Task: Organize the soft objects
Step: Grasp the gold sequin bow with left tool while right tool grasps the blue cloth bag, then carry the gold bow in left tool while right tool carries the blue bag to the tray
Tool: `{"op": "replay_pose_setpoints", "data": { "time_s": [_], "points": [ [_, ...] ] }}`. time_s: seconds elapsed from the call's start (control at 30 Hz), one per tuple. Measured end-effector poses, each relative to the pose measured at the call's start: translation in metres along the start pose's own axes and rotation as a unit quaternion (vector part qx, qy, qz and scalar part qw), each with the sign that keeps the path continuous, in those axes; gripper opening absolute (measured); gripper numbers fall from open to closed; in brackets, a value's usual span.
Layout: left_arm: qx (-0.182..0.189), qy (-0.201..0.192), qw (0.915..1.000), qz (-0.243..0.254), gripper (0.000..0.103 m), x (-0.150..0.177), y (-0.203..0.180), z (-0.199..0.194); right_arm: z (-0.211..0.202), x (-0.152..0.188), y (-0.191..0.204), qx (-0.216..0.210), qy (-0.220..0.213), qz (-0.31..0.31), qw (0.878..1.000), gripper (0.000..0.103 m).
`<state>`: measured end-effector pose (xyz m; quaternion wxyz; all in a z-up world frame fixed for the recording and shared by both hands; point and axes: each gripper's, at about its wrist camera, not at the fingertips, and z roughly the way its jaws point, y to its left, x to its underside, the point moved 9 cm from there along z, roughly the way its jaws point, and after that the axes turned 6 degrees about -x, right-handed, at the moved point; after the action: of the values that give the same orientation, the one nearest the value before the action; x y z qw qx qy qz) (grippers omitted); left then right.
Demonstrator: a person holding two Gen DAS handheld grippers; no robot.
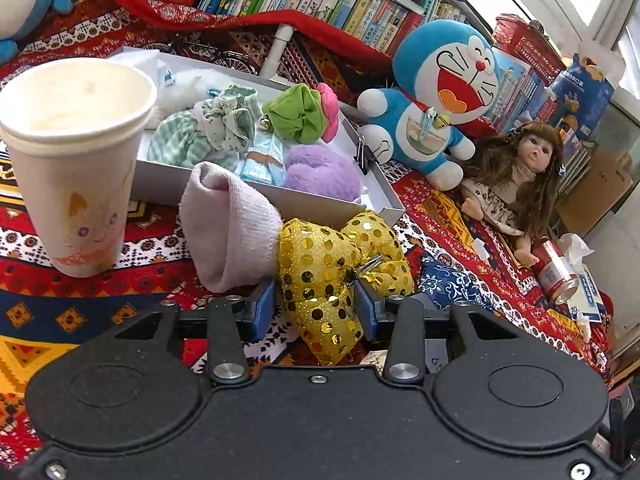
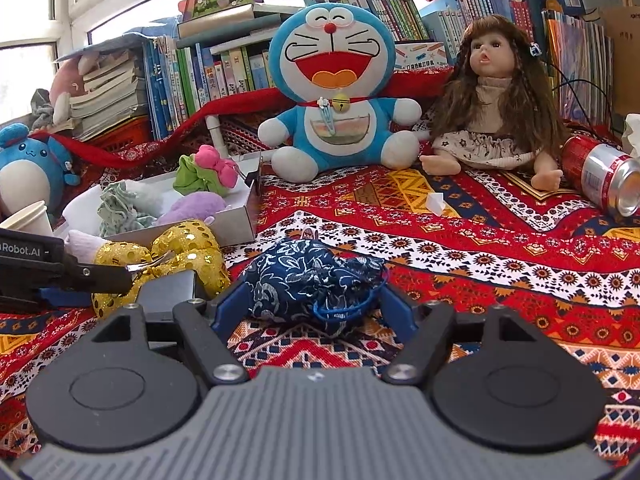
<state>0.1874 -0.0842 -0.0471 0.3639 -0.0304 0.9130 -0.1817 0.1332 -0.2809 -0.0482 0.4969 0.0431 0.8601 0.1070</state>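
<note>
Left tool (image 1: 316, 304): blue pads set on either side of the gold bow (image 1: 340, 264); a fold of the bow lies between them, but whether the pads press it cannot be told. A metal clip shows on the bow's upper side.

Right tool (image 2: 308, 304): fingers spread wide, one at each side of the blue pouch (image 2: 316, 280), which lies on the cloth (image 2: 480, 248); the fingers stand at the pouch's edges, and a firm grip cannot be confirmed.

Gold bow: sequinned, on the cloth just in front of the box (image 1: 320, 204), touching a pink sock (image 1: 228, 224) that leans on the box's near wall.

Box: white, shallow, open. Contents: green striped fabric (image 1: 192, 136), green and pink scrunchie (image 1: 304, 114), purple plush (image 1: 320, 172), white plush at the far end. A black binder clip (image 1: 366, 156) sits on its right wall.

Paper cup (image 1: 76, 160): upright, left of the sock.

Blue cat plush (image 2: 336, 92): seated behind the box, beside a doll (image 2: 492, 92).

Red can (image 2: 604, 176): on its side, right of the doll.

Books (image 2: 188, 80): shelved along the back.
</note>
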Motion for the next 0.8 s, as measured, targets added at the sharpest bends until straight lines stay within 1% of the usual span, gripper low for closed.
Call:
{"op": "replay_pose_setpoints", "data": {
  "time_s": [0.3, 0.37, 0.4, 0.5, 0.53, 0.57, 0.6, 0.67, 0.8],
  "points": [
    [0.004, 0.006, 0.9999, -0.010, 0.041, 0.001, -0.006, 0.011, 0.004, 0.001, -0.002, -0.001, 0.009, 0.010, 1.000, 0.081],
    [0.001, 0.004, 1.0000, -0.005, 0.036, 0.001, -0.008, 0.011, 0.005, 0.002, -0.002, -0.001, 0.011, 0.011, 1.000, 0.081],
    [0.000, 0.002, 1.0000, -0.001, 0.031, 0.001, -0.008, 0.010, 0.005, 0.002, -0.002, 0.000, 0.012, 0.012, 1.000, 0.081],
    [-0.003, -0.010, 0.9999, 0.010, 0.024, -0.001, -0.010, 0.004, 0.005, 0.002, -0.002, 0.000, 0.013, 0.011, 1.000, 0.081],
    [-0.004, -0.015, 0.9998, 0.015, 0.022, -0.001, -0.011, 0.002, 0.005, 0.003, -0.001, -0.001, 0.013, 0.011, 1.000, 0.074],
    [-0.005, -0.020, 0.9996, 0.022, 0.021, -0.003, -0.013, 0.000, 0.004, 0.003, -0.002, 0.001, 0.013, 0.011, 1.000, 0.062],
    [-0.006, -0.025, 0.9993, 0.028, 0.020, -0.004, -0.014, -0.004, 0.004, 0.004, -0.001, -0.001, 0.015, 0.012, 1.000, 0.059],
    [-0.009, -0.038, 0.9985, 0.040, 0.020, -0.008, -0.017, -0.010, 0.002, 0.003, 0.000, -0.006, 0.010, 0.014, 1.000, 0.049],
    [-0.005, -0.062, 0.9968, 0.050, 0.020, -0.020, -0.023, -0.028, -0.004, -0.003, 0.004, -0.011, 0.002, 0.012, 1.000, 0.044]
  ]
}}
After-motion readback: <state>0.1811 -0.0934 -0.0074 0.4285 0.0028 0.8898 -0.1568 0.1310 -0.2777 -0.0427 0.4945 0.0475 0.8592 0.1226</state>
